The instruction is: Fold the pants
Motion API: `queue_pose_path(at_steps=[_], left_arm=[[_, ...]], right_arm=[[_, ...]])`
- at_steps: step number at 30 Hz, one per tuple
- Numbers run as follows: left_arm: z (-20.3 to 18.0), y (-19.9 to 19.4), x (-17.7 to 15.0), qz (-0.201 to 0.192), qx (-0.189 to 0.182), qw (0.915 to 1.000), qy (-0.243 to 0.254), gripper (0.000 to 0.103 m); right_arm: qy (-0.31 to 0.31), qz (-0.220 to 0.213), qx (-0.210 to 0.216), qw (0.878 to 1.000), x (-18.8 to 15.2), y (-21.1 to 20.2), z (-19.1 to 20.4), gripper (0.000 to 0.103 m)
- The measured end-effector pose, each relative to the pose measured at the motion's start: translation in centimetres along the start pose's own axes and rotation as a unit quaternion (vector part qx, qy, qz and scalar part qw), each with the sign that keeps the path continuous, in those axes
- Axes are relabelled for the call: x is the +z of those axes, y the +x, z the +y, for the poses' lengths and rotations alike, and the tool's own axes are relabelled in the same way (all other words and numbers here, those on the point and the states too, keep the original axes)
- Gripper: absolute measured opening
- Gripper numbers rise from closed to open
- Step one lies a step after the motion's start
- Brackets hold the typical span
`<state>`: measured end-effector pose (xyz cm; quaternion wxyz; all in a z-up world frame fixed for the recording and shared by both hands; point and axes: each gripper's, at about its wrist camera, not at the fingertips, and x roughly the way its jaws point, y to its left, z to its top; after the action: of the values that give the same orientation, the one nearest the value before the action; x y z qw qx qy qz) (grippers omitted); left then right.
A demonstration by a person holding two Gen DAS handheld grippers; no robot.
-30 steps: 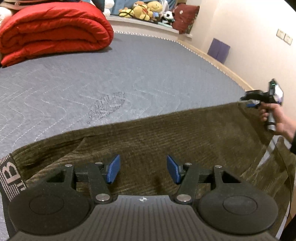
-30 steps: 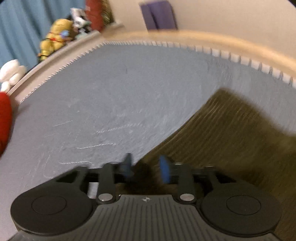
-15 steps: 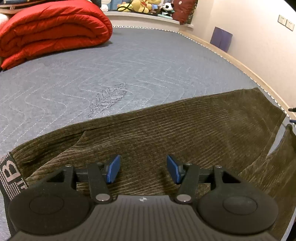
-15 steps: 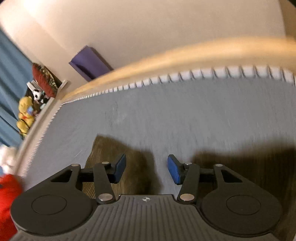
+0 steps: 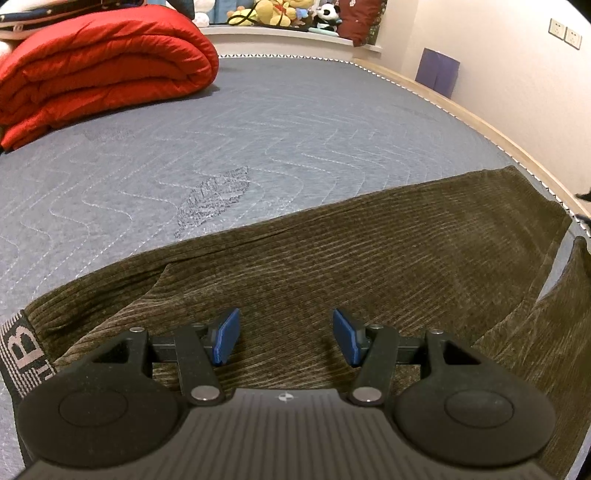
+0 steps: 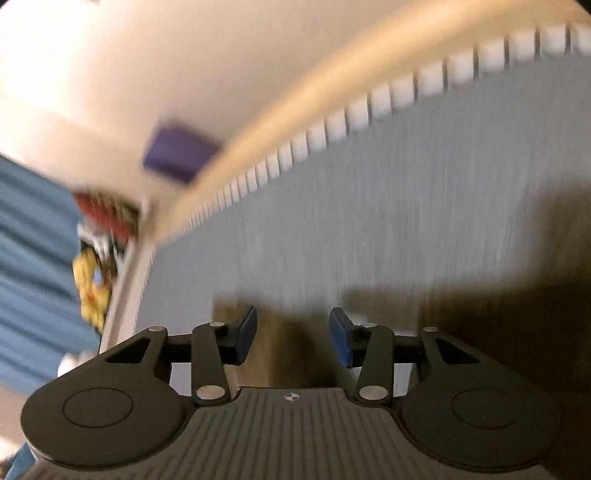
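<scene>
Olive-brown corduroy pants [image 5: 369, 258] lie flat across the grey quilted mattress [image 5: 258, 129], with the lettered waistband [image 5: 22, 354] at the far left and the leg ends at the right. My left gripper [image 5: 284, 339] is open and empty, just above the cloth near the waist. My right gripper [image 6: 291, 336] is open and empty over a leg end of the pants [image 6: 280, 347] near the mattress edge. The right wrist view is motion-blurred.
A folded red duvet [image 5: 99, 70] lies at the back left of the mattress. Stuffed toys [image 5: 280, 14] line the sill behind. A wooden bed frame edge [image 5: 498, 136] and a wall run along the right, with a purple item [image 5: 437, 72] against it.
My right gripper opened, let go of the leg end and swung toward the mattress edge and wall. It left the left wrist view. My left gripper stayed open over the pants.
</scene>
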<state>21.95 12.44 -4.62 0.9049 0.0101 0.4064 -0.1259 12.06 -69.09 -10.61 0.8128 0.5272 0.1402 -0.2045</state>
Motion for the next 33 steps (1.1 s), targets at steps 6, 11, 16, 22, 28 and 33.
queue_pose_path(at_steps=[6,11,16,22,28,33], left_arm=[[-0.3,-0.3,0.1,-0.003,-0.003,1.0000,0.001,0.063],[-1.6,-0.4,-0.2,-0.003,-0.002,0.9998,0.019,0.063],[-2.3,-0.6,-0.7,-0.003,0.002,0.9995,0.030,0.063],[-2.5,-0.9,-0.5,-0.010,0.003,0.9992,0.039,0.064],[-1.9,-0.8,-0.2,-0.011,0.006,0.9995,0.030,0.066],[-2.4,-0.3,-0.4,-0.006,0.004,0.9992,0.039,0.066]], right_arm=[[-0.081,-0.029,-0.015,0.996,3.7,-4.6,0.6,0.048],[-0.118,0.102,-0.006,0.988,2.0,-4.0,0.3,0.068],[-0.108,0.165,0.016,0.980,-2.4,-1.1,1.2,0.070],[-0.078,0.180,0.012,0.980,-4.5,2.3,1.7,0.067],[-0.026,0.006,0.066,0.997,1.2,-2.3,2.8,0.066],[-0.122,0.079,0.009,0.989,2.0,-3.1,2.9,0.066]])
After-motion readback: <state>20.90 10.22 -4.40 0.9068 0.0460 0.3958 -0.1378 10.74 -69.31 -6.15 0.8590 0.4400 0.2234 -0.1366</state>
